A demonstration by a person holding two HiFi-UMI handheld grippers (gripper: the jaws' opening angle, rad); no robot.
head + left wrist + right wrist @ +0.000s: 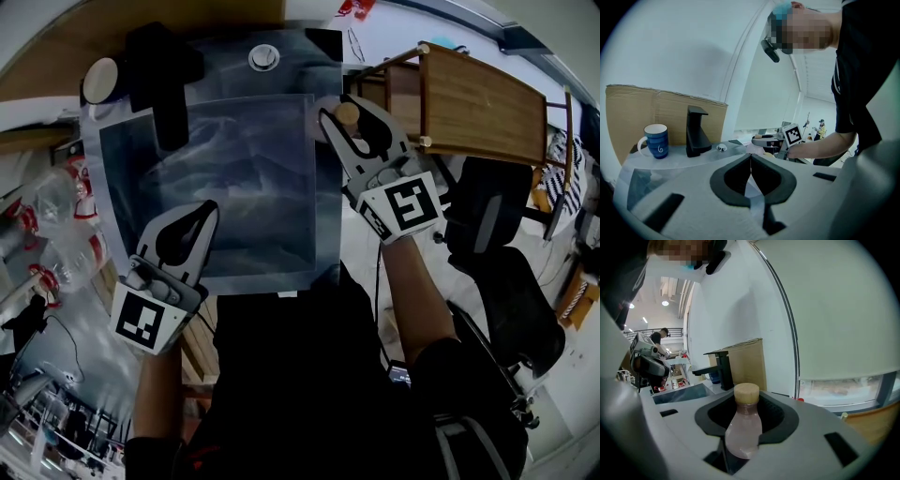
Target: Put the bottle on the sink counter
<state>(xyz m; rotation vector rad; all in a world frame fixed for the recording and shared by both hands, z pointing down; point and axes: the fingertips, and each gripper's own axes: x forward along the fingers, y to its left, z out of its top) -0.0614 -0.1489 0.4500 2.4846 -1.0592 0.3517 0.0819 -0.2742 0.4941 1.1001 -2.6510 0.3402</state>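
Note:
My right gripper (342,108) is shut on a small clear bottle (744,427) of pale pink liquid with a tan cap (347,114). It holds the bottle upright over the right edge of the steel sink (216,187). In the right gripper view the jaws (746,401) press on the bottle's body and the neck stands above them. The flat counter rim (225,56) runs behind the basin. My left gripper (206,208) hangs over the basin's front left part, its jaws (751,157) shut with nothing between them.
A black faucet (164,80), a blue mug (656,140) and a round metal knob (264,58) stand on the back rim. Cardboard (628,108) lines the wall behind. A wooden rack (478,103) and a black chair (506,281) are at the right, with clear plastic bottles (56,216) at the left.

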